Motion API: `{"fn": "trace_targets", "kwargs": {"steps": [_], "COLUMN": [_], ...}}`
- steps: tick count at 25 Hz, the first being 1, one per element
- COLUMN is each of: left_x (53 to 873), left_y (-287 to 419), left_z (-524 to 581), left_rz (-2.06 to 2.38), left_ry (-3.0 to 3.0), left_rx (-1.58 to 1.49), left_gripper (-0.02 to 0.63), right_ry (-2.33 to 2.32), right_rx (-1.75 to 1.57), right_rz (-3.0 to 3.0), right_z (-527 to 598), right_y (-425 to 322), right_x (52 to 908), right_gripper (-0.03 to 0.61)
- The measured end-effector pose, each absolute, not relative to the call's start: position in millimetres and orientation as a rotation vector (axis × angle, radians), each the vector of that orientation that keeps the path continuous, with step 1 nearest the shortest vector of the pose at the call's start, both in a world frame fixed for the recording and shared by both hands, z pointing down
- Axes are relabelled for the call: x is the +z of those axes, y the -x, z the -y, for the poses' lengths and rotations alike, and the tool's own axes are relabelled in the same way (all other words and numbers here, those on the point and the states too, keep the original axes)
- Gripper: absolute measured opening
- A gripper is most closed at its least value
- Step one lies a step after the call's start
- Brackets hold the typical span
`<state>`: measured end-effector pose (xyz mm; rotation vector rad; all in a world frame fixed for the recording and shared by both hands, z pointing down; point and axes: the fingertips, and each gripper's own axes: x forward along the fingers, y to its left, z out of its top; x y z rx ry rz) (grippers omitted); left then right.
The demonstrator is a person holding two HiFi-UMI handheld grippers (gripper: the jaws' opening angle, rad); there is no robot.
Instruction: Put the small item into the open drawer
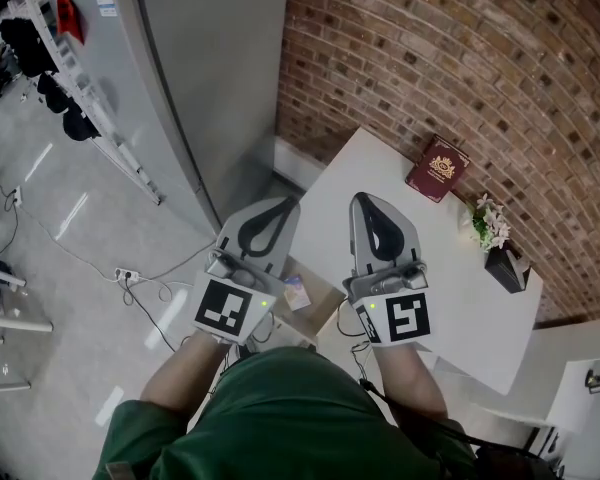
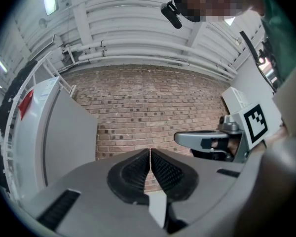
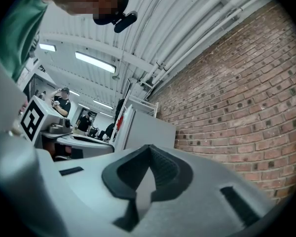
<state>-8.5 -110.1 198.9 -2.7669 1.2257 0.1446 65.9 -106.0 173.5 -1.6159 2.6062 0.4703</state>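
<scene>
Both grippers are held up close to the head camera, pointing at the brick wall. My left gripper (image 1: 280, 206) is shut and empty; in its own view the ribbed pads (image 2: 138, 172) meet with nothing between them. My right gripper (image 1: 363, 200) is also shut and empty over the white table (image 1: 380, 163), its pads (image 3: 163, 164) touching. Below and between the two grippers, a brown open drawer (image 1: 323, 303) shows at the table's near left edge. A small pale item (image 1: 296, 292) is visible in it. Each gripper view shows the other gripper (image 2: 207, 139) (image 3: 74, 141) alongside.
A dark red book (image 1: 437, 168), a small flowering plant (image 1: 490, 223) and a black object (image 1: 507, 266) sit along the table's far side by the brick wall (image 1: 460, 58). A tall grey cabinet (image 1: 210, 68) stands to the left. A power strip and cables (image 1: 127, 274) lie on the floor.
</scene>
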Motion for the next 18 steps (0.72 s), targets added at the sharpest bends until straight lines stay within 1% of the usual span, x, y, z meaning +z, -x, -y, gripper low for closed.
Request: {"fn": "trace_targets", "kwargs": {"steps": [18], "left_x": [199.9], "left_y": [2.6], "left_z": [108.5], "left_rz": [-1.232], "left_ry": [2.763], "left_rx": [0.131], "left_gripper": [0.009], "right_ry": [1.603], "right_rx": [0.447], "right_rz": [-2.621], "right_z": [105.5], "right_y": [-68.6], "right_x": [178.3], "right_gripper": [0.003]}}
